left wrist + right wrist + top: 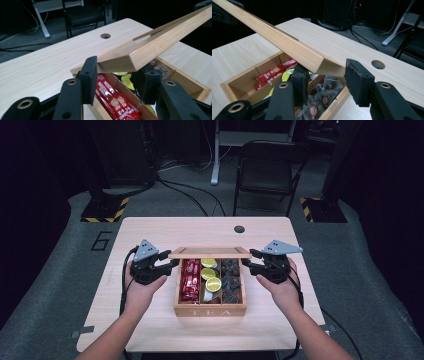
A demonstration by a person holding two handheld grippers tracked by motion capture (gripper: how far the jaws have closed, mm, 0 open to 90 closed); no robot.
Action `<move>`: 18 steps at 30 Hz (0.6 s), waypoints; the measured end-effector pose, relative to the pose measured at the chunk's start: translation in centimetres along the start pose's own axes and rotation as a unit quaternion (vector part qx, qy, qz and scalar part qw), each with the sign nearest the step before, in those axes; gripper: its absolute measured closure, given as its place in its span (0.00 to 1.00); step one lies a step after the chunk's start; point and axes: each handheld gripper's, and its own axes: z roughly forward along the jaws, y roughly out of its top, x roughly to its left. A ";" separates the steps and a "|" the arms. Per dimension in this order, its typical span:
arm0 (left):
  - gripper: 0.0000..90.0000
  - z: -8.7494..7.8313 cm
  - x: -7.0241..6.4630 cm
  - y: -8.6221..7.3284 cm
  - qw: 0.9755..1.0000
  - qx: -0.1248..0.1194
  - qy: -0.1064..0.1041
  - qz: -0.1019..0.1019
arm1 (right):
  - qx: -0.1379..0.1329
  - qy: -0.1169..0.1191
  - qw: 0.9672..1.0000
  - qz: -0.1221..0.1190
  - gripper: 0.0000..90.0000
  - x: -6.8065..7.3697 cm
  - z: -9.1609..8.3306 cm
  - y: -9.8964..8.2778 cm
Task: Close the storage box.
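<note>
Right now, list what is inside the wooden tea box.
The tea box has three compartments: red sachet sticks on the left, yellow-green capsules in the middle, dark wrapped tea bags on the right. The raised lid hides the back ends.

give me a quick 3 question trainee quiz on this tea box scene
1. True or false: the wooden lid lies flat and closed on the tea box.
2. Which compartment holds the red stick packets: A the one by the left gripper, B the middle one, C the one by the right gripper?
3. What are the two grippers holding, and where on it?

Key
1. False: it is lifted at the far side, and the compartments are open to view.
2. A. The yellow-topped capsules are in the middle, the dark tea bags by the right gripper.
3. The lid, one gripper at each end, jaws either side of its edge.
</note>
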 end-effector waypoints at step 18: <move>0.63 2.1 1.1 0.6 1.000 0.002 0.019 -0.005 | -0.002 -0.020 1.000 -0.019 0.64 -0.5 0.8 1.9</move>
